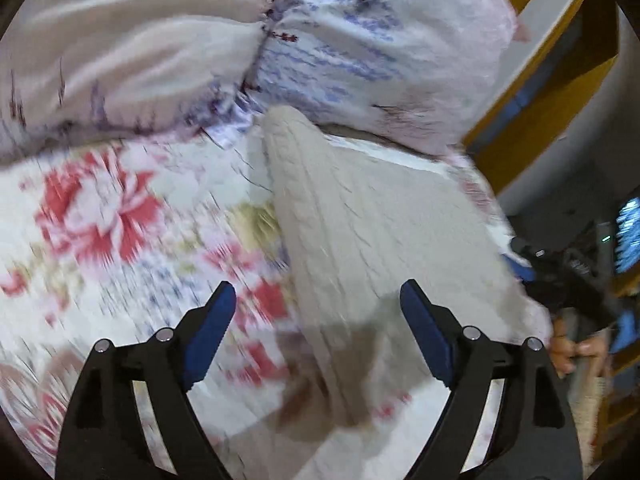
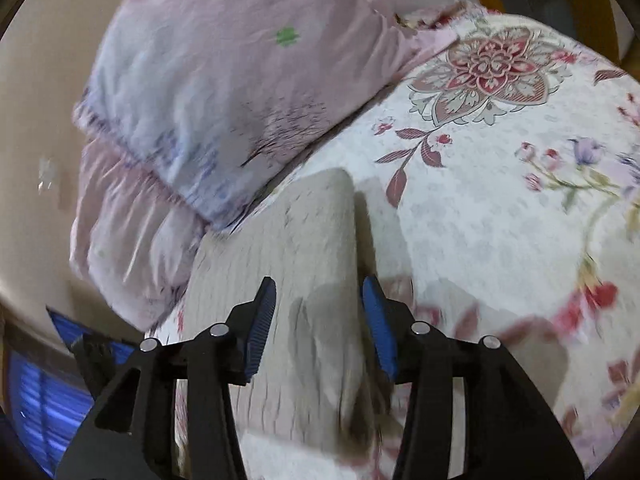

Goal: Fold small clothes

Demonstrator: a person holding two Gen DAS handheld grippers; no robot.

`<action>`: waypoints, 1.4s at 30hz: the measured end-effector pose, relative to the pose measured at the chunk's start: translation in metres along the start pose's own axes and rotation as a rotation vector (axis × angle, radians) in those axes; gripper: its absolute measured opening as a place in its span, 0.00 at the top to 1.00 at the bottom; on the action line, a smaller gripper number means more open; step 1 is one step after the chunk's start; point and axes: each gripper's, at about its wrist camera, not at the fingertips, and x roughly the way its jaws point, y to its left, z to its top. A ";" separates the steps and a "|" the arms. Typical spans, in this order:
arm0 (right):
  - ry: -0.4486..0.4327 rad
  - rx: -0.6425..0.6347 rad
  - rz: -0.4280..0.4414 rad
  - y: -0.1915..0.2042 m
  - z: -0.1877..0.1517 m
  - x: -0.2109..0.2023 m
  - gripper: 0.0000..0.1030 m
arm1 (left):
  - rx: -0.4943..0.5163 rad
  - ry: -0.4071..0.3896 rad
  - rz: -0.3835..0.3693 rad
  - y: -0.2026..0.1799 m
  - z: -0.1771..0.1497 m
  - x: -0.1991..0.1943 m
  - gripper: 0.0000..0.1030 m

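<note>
A beige knitted garment point(image 1: 360, 232) lies flat on the floral bedspread point(image 1: 100, 208), running from the pillows toward me. My left gripper point(image 1: 318, 300) is open and empty, hovering above the garment's near left edge. In the right wrist view the same garment point(image 2: 292, 248) lies below my right gripper point(image 2: 320, 300), which is open and empty, its blue pads point(image 2: 266, 312) spread over the garment's right edge. The other gripper and the person's hand point(image 1: 576, 350) show at the right edge of the left wrist view.
Pink and blue pillows point(image 1: 200, 52) lie behind the garment, also seen in the right wrist view point(image 2: 224, 92). The bedspread point(image 2: 500, 200) stretches to the right. A yellow wooden frame point(image 1: 560, 92) and the bed's edge stand on the right.
</note>
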 end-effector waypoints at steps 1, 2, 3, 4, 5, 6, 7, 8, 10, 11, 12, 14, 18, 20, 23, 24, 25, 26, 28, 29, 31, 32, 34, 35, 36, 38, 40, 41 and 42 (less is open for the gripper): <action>0.012 0.015 -0.006 -0.002 0.005 0.008 0.54 | -0.003 0.006 0.017 -0.001 0.003 0.005 0.16; 0.023 0.025 -0.013 -0.003 0.008 0.014 0.54 | -0.011 0.006 0.021 -0.001 0.005 0.010 0.16; 0.034 0.030 -0.027 -0.004 0.011 0.021 0.54 | -0.017 0.010 0.024 -0.002 0.009 0.015 0.16; 0.040 0.030 -0.039 -0.004 0.012 0.026 0.54 | -0.019 0.014 0.029 -0.002 0.011 0.018 0.16; 0.049 0.028 -0.049 -0.003 0.013 0.031 0.58 | -0.019 0.014 0.032 -0.002 0.013 0.022 0.16; 0.061 0.022 -0.051 -0.002 0.012 0.036 0.64 | -0.018 0.013 0.035 -0.001 0.013 0.021 0.16; 0.066 0.006 -0.047 -0.001 0.011 0.040 0.75 | -0.014 0.013 0.038 -0.002 0.014 0.023 0.16; 0.057 -0.013 -0.052 0.002 0.010 0.040 0.83 | -0.013 0.012 0.041 -0.002 0.014 0.023 0.16; -0.015 -0.095 -0.076 0.012 0.009 0.032 0.91 | -0.011 0.013 0.040 -0.003 0.015 0.024 0.15; -0.040 -0.099 -0.067 0.013 0.010 0.028 0.91 | -0.013 0.016 0.034 -0.003 0.015 0.025 0.15; -0.073 -0.093 -0.059 0.013 0.011 0.022 0.91 | -0.016 0.019 0.028 -0.003 0.015 0.026 0.15; -0.097 -0.092 -0.086 0.012 0.013 0.020 0.92 | -0.018 0.025 0.015 -0.004 0.015 0.030 0.14; -0.031 -0.072 -0.190 -0.004 0.010 0.041 0.92 | -0.028 0.034 -0.002 -0.003 0.014 0.036 0.12; -0.034 -0.051 -0.186 -0.008 0.009 0.042 0.89 | -0.042 0.039 -0.011 -0.002 0.014 0.037 0.12; -0.040 -0.070 -0.222 -0.003 0.011 0.037 0.70 | -0.054 0.042 -0.017 0.000 0.014 0.036 0.12; -0.052 -0.077 -0.235 0.000 0.011 0.032 0.65 | -0.059 0.052 -0.014 0.000 0.014 0.035 0.12; -0.074 -0.087 -0.242 0.004 0.010 0.026 0.62 | -0.063 0.051 -0.015 0.002 0.013 0.034 0.12; -0.106 -0.101 -0.239 0.009 0.009 0.019 0.62 | -0.067 0.052 -0.016 0.003 0.012 0.034 0.12; -0.151 -0.125 -0.227 0.018 0.007 0.008 0.62 | -0.070 0.052 -0.014 0.004 0.011 0.034 0.11; -0.170 -0.140 -0.219 0.022 0.005 0.004 0.62 | -0.070 0.051 -0.012 0.005 0.010 0.033 0.10; -0.192 -0.190 -0.191 0.035 0.000 -0.004 0.62 | -0.067 0.048 -0.007 0.005 0.009 0.032 0.10; -0.191 -0.214 -0.176 0.041 -0.002 -0.005 0.62 | -0.064 0.047 -0.005 0.004 0.009 0.032 0.10; -0.170 -0.264 -0.147 0.051 -0.007 -0.002 0.61 | -0.063 0.047 -0.002 0.003 0.009 0.033 0.09; -0.148 -0.286 -0.143 0.054 -0.010 0.002 0.59 | -0.064 0.047 -0.001 0.003 0.009 0.033 0.08; -0.131 -0.294 -0.150 0.056 -0.011 0.007 0.57 | -0.065 0.048 -0.002 0.003 0.009 0.034 0.08; -0.067 -0.295 -0.189 0.051 -0.014 0.022 0.55 | -0.067 0.049 -0.003 0.003 0.009 0.035 0.08; 0.009 -0.274 -0.238 0.039 -0.018 0.042 0.53 | -0.066 0.052 -0.010 0.003 0.009 0.036 0.08; -0.007 -0.275 -0.232 0.037 -0.019 0.042 0.52 | -0.066 0.055 -0.011 0.003 0.009 0.037 0.08; -0.003 -0.269 -0.223 0.036 -0.018 0.042 0.52 | -0.067 0.054 -0.012 0.003 0.009 0.038 0.08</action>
